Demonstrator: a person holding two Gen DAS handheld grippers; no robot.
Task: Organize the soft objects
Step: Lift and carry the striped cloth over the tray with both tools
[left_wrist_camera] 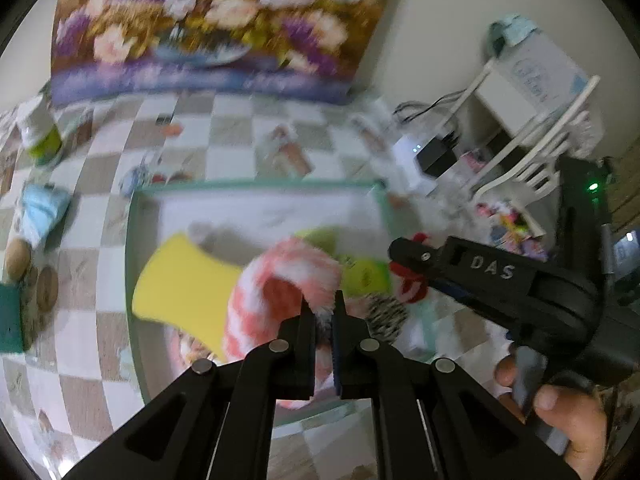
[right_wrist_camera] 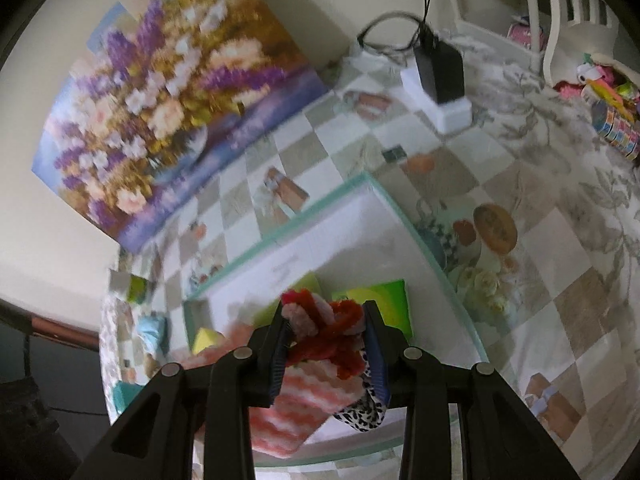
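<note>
A white tray with a teal rim (left_wrist_camera: 256, 188) (right_wrist_camera: 320, 204) holds a yellow sponge (left_wrist_camera: 184, 284) (right_wrist_camera: 206, 338), a green pack (left_wrist_camera: 366, 276) (right_wrist_camera: 384, 304) and a leopard-print cloth (left_wrist_camera: 384, 316) (right_wrist_camera: 360, 416). My left gripper (left_wrist_camera: 323, 309) is shut on the edge of a fluffy pink-and-white striped cloth (left_wrist_camera: 280, 280) (right_wrist_camera: 296, 412) over the tray. My right gripper (right_wrist_camera: 325, 312) (left_wrist_camera: 408, 272) is shut on a red and pink fuzzy bundle (right_wrist_camera: 320, 332) (left_wrist_camera: 412, 292), above the tray's right part. A hand (left_wrist_camera: 560, 412) holds that gripper.
A flower painting (left_wrist_camera: 208, 28) (right_wrist_camera: 168, 120) leans on the wall behind the checkered tablecloth. A white power strip with a black adapter (right_wrist_camera: 440, 76) (left_wrist_camera: 432, 152), a white rack (left_wrist_camera: 532, 136) and colourful toys (right_wrist_camera: 608, 100) are at the right. A bottle (left_wrist_camera: 40, 132) and blue cloth (left_wrist_camera: 40, 208) lie left.
</note>
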